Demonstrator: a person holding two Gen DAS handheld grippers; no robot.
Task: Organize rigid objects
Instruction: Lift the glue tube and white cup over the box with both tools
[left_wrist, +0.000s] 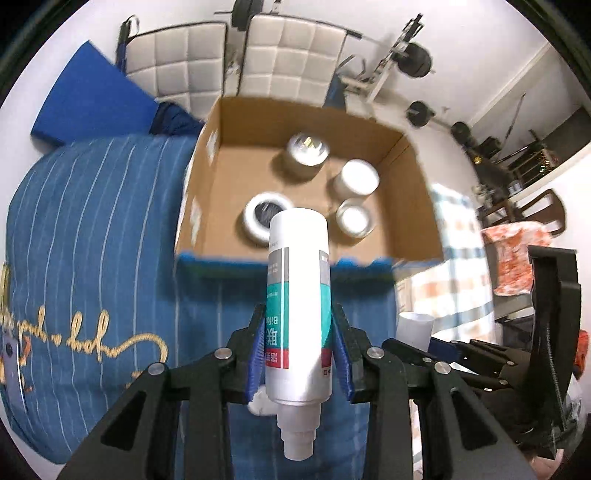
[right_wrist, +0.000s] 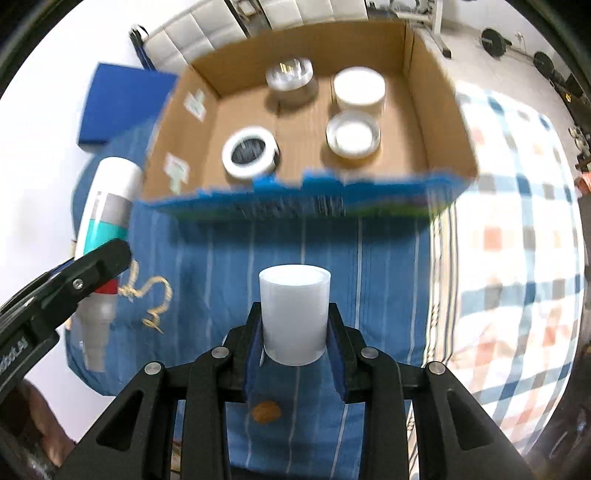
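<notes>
Above the blue striped bedspread (left_wrist: 110, 229), just short of the cardboard box (left_wrist: 413, 177): left hand-held gripper (left_wrist: 300, 354) pinching a white bottle (left_wrist: 299, 295) with teal label, nozzle pointing back toward the camera; right hand-held gripper (right_wrist: 295, 332) clamping an upright white cup (right_wrist: 294, 317); holding four round containers inside the box, among them a tape roll (right_wrist: 250, 153) and white-lidded jar (right_wrist: 359, 90)
</notes>
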